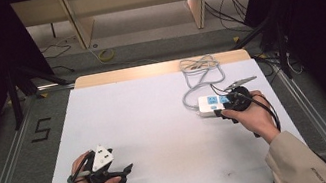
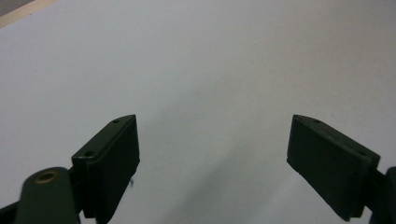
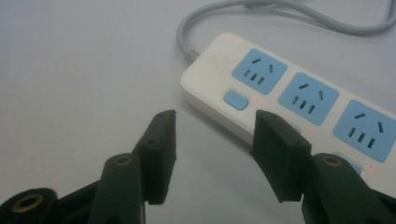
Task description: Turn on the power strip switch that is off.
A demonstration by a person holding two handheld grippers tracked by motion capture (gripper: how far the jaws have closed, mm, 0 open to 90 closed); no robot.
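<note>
A white power strip (image 1: pixel 210 104) with blue sockets lies at the right of the white table; its grey cable (image 1: pixel 196 72) loops away toward the far edge. In the right gripper view the power strip (image 3: pixel 289 93) runs from the middle to the right, with blue switch buttons and small red lights. My right gripper (image 3: pixel 214 116) stands open just short of the strip's near end; its right jaw overlaps the strip's front edge and nothing lies between the jaws. From above, the right gripper (image 1: pixel 227 109) sits at the strip's near right corner. My left gripper (image 1: pixel 127 174) rests open at the front left, its jaws wide over bare table in the left gripper view (image 2: pixel 212 119).
The white table top (image 1: pixel 156 123) stretches between the two hands, with a wooden strip (image 1: pixel 122 74) along its far edge. Beyond the table, cables and a yellow ring (image 1: pixel 105 56) lie on the floor. A "5" mark (image 1: pixel 42 129) is on the floor at left.
</note>
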